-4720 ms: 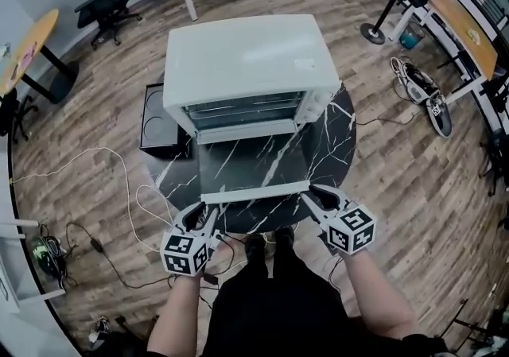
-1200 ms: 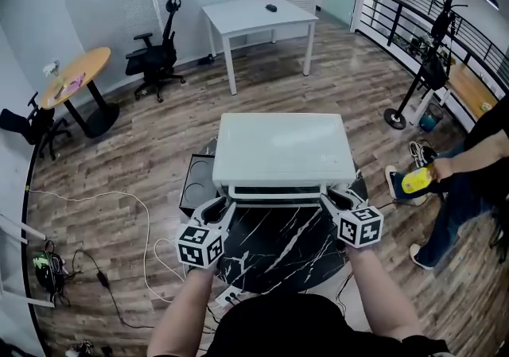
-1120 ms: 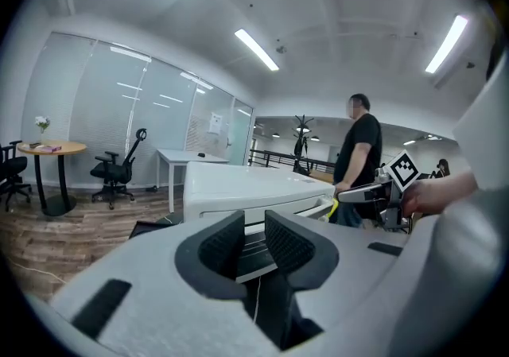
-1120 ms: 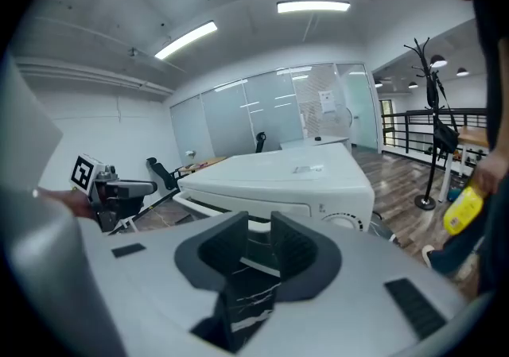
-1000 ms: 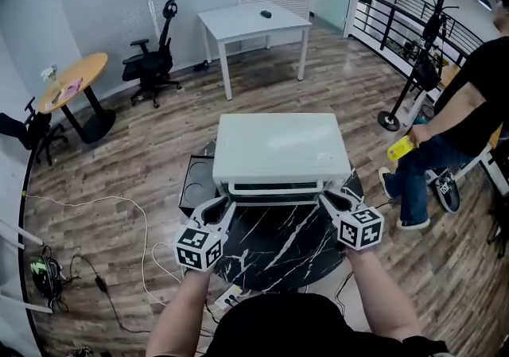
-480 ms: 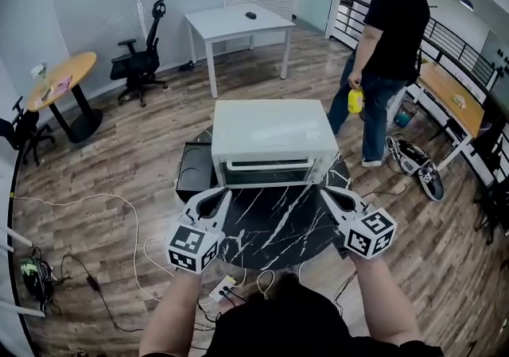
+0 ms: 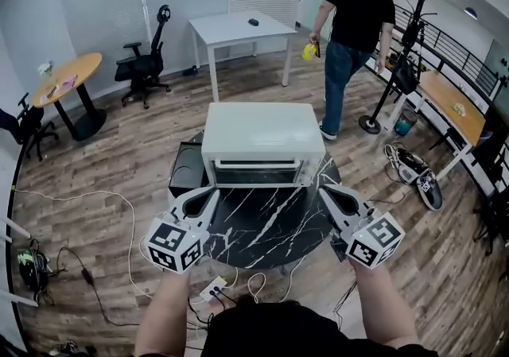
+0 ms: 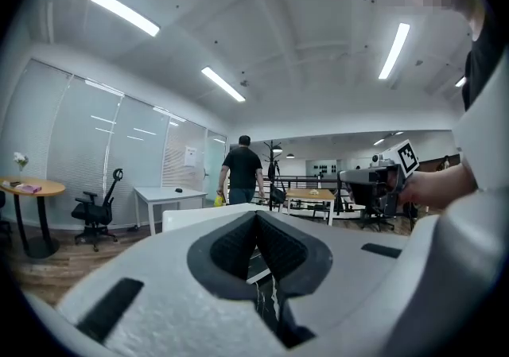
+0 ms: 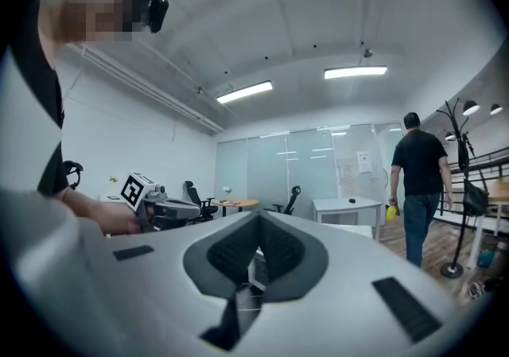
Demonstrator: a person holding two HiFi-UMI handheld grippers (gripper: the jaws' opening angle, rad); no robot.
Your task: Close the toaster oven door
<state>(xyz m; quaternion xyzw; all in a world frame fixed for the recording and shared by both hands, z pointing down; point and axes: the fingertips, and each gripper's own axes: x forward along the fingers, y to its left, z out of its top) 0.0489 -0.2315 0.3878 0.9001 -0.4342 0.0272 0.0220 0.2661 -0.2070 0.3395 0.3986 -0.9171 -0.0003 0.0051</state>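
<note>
The white toaster oven (image 7: 254, 134) stands on a round black marble table (image 7: 266, 224), its glass door (image 7: 256, 173) upright against the front. My left gripper (image 7: 211, 192) hovers over the table's left front, short of the door, shut with nothing between its jaws. My right gripper (image 7: 325, 192) hangs at the right front, also shut and empty, apart from the oven. In the left gripper view the dark pads (image 8: 238, 242) meet, with the oven top (image 8: 195, 216) behind them. The right gripper view shows its pads (image 9: 277, 250) closed together.
A black box (image 7: 184, 175) sits left of the oven. A person (image 7: 354, 21) in a black shirt walks at the back right. A white table (image 7: 238, 29), an office chair (image 7: 143, 69), floor cables (image 7: 119, 204) and a power strip (image 7: 213, 290) surround the table.
The door, earlier lying open with both grippers at its handle, now stands shut. Both grippers have let go, drawn back towards me and closed. The person walked from the right to the back.
</note>
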